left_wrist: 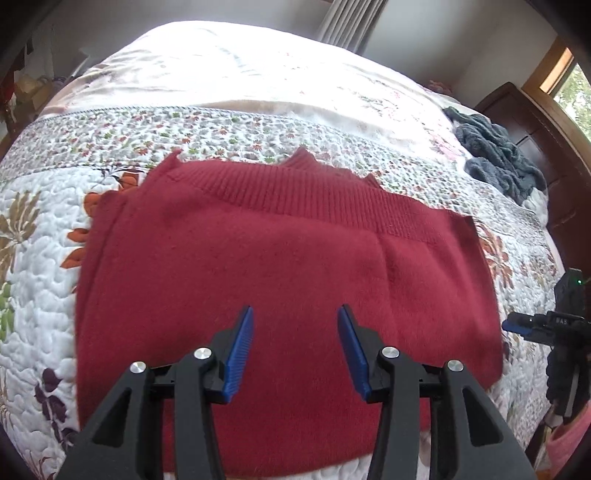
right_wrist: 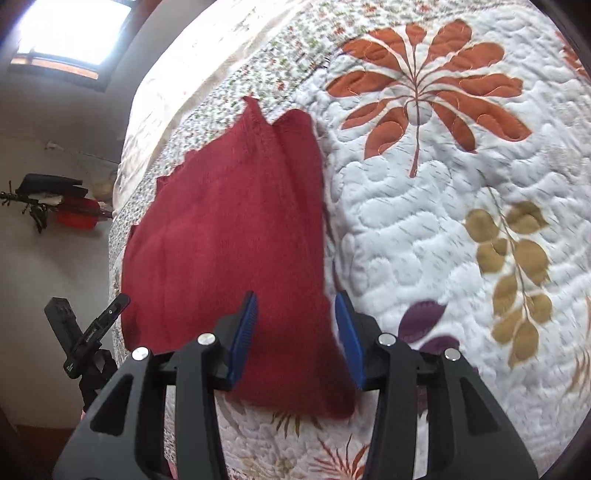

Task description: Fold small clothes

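A red knitted garment (left_wrist: pixel 280 273) lies folded flat on the quilted floral bedspread (left_wrist: pixel 33 258), its ribbed hem at the far edge. My left gripper (left_wrist: pixel 295 314) hovers over its near half, open, nothing between the blue pads. In the right wrist view the same red garment (right_wrist: pixel 229 240) runs away to the upper left. My right gripper (right_wrist: pixel 295 299) is open above the garment's near right edge, its right fingertip (right_wrist: pixel 345 314) beside that edge. The right gripper (left_wrist: pixel 517 326) also shows at the right edge of the left wrist view, and the left gripper (right_wrist: pixel 110 314) at the lower left of the right wrist view.
A blue-grey fluffy cloth (left_wrist: pixel 495 155) lies bunched at the bed's far right, next to a dark wooden headboard (left_wrist: pixel 532 122). A curtain (left_wrist: pixel 351 22) and a window (left_wrist: pixel 569 85) stand behind. Past the bed's left side in the right wrist view hang dark and red items (right_wrist: pixel 62 206) on a wall.
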